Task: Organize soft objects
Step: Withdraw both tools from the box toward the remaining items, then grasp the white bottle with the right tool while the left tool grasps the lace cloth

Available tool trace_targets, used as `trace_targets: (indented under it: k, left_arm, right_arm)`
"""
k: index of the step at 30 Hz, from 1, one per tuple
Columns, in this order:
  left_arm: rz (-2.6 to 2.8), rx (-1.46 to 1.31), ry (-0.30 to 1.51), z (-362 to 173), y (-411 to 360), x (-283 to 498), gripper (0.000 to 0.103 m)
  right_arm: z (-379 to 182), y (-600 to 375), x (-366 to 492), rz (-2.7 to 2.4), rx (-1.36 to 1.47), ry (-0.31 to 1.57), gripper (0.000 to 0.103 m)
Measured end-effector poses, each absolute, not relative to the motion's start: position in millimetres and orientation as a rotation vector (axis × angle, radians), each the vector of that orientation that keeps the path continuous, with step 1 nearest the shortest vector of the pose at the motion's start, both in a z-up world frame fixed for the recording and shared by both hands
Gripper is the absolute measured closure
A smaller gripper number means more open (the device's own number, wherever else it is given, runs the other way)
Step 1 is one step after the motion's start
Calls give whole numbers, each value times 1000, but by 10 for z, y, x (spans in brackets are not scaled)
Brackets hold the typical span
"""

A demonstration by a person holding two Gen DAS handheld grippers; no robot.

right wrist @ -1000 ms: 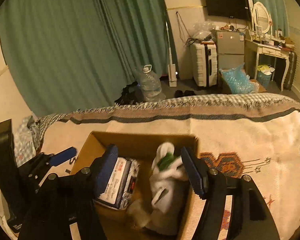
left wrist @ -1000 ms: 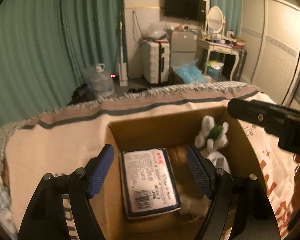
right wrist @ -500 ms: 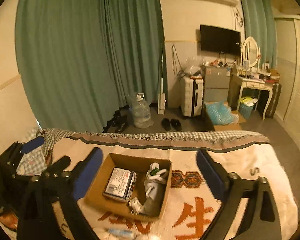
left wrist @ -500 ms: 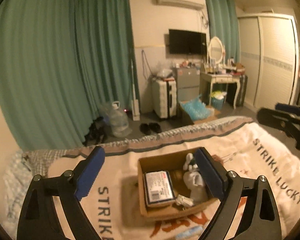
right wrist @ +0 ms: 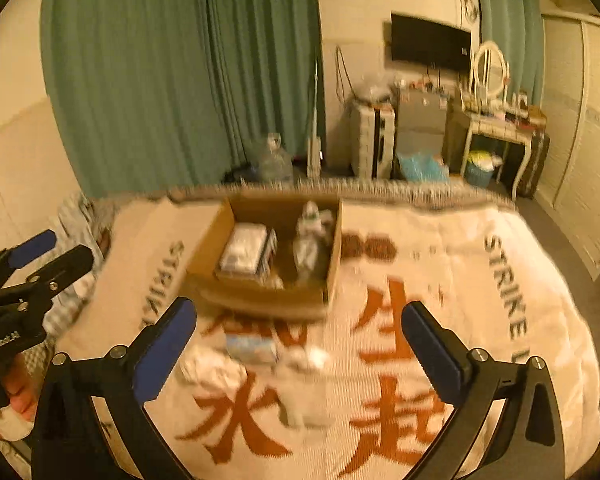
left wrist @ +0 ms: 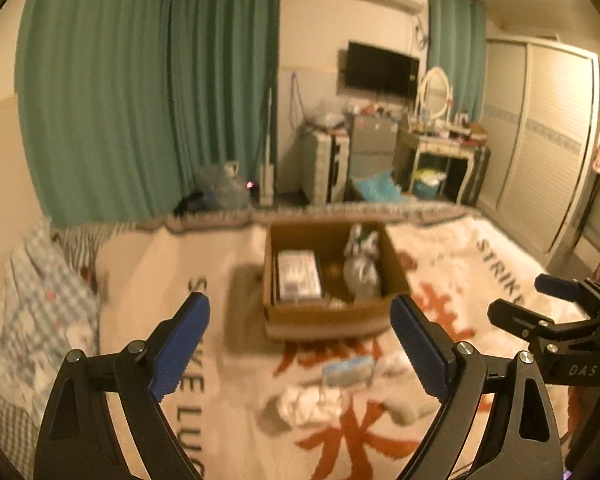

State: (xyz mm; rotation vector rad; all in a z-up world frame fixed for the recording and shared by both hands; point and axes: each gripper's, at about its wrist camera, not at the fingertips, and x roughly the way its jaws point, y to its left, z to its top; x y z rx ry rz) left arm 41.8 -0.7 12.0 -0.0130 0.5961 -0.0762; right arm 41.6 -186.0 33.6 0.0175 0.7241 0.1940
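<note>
A cardboard box (left wrist: 324,316) (right wrist: 260,300) stands on the bed blanket (left wrist: 460,264) (right wrist: 440,264). It holds a white packet (left wrist: 299,274) (right wrist: 242,254) and a white-and-green plush (left wrist: 362,264) (right wrist: 310,240). In front of the box lie a small blue-white pack (left wrist: 348,370) (right wrist: 252,348) and white soft items (left wrist: 312,404) (right wrist: 216,368). My left gripper (left wrist: 300,344) is open and empty, above the blanket, short of the box. My right gripper (right wrist: 300,344) is open and empty, likewise back from the box.
Checked bedding (left wrist: 36,312) lies at the bed's left edge. Beyond the bed are green curtains (left wrist: 148,92), a water jug (right wrist: 274,162), a suitcase (right wrist: 372,140), a dressing table (right wrist: 496,128) and wardrobe doors (left wrist: 540,136).
Both grippers have pulled up and back from the box, then dropped lower and nearer the blanket. Both stay open and empty. The loose items in front of the box came into view.
</note>
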Motion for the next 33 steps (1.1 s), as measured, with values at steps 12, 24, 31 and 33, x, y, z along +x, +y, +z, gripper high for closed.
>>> trace_targets:
  k: [12,24,31,33]
  left_arm:
    - [-30,38,844,-1152,-71,627,11]
    - [-83,60,954,-1654,-161,816,11]
    - [-106,34,1010,-1894,-177,885,12]
    - [-113,29,1025,-1954,-186,916,12]
  right_arm:
    - [-1019,-1851,683,175,71,980,15]
    - [-1812,-1588,801,209,-9,1176,47]
    - [-1965,-1631,797,169,-9,1180,67]
    - [-1939,-1628,800,180,-11,1169,81]
